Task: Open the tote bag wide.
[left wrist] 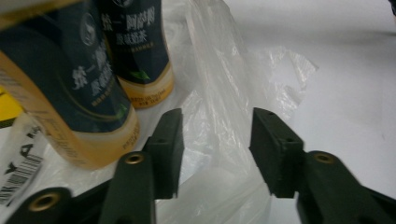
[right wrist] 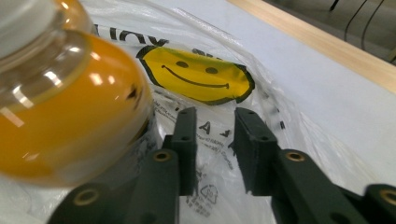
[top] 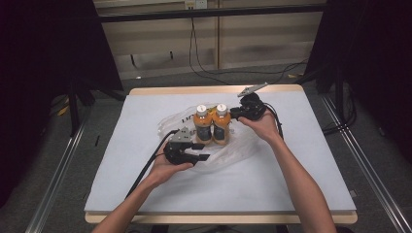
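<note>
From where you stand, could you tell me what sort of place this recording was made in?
Probably a lab or studio set up for recording, not a home. A lone table under a pale sheet stands between black curtains, loose cables run over the bare floor, and metal rails flank the table.

Centre: two bottles [top: 212,124] stand upright and touching on the plastic bag [top: 228,154]; no passage between them.
Left of bottles: the left tongs [top: 200,151] are just beside them, jaws apart, a loose fold of bag between the jaws.
Right of bottles: the right tongs [top: 234,113] are close to the caps, jaws apart over the bag.
Worktop [top: 316,160]: the near strip and the right and left sides are free.
Far edge: open behind the bottles.
</note>
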Demonstrator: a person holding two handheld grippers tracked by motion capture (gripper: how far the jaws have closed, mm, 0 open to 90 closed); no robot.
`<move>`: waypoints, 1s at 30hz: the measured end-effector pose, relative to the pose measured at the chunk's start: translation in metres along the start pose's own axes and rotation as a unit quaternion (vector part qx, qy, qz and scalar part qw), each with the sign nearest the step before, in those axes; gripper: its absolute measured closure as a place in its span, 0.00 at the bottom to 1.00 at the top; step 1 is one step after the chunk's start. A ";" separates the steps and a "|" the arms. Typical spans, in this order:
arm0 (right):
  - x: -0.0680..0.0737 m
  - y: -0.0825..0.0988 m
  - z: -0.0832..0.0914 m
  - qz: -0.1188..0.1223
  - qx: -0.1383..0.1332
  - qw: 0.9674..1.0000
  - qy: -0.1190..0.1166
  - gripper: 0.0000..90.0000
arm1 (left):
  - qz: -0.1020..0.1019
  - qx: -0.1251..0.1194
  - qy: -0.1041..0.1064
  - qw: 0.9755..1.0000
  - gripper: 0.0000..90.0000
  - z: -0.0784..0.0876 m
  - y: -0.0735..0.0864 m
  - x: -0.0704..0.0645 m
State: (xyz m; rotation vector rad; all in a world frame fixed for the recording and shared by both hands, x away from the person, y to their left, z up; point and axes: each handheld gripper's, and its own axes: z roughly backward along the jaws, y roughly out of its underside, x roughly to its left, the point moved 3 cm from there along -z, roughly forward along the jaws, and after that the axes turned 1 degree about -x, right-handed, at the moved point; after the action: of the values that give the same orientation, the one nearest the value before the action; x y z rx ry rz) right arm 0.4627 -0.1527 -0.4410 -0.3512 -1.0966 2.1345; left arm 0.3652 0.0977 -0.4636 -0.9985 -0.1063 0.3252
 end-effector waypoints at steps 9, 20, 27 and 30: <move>0.003 0.009 0.028 -0.002 -0.033 0.999 0.003 0.58 | 0.001 -0.018 -0.013 1.000 0.48 0.007 -0.009 0.004; 0.012 0.021 0.054 -0.009 -0.064 0.998 0.012 0.35 | 0.006 -0.021 -0.032 0.999 0.32 0.011 -0.011 0.004; 0.026 0.034 0.076 -0.015 -0.079 0.996 0.023 0.19 | 0.003 -0.028 -0.060 0.998 0.18 0.021 -0.011 0.003; 0.032 0.042 0.088 -0.020 -0.092 0.995 0.026 0.16 | 0.002 -0.026 -0.068 0.997 0.15 0.028 -0.010 0.001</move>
State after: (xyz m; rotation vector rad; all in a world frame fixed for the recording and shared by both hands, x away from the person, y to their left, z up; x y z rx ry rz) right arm 0.3745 -0.2001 -0.4191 -0.4645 -1.2627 1.9828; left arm 0.3620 0.1153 -0.4404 -1.0285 -0.2374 0.3968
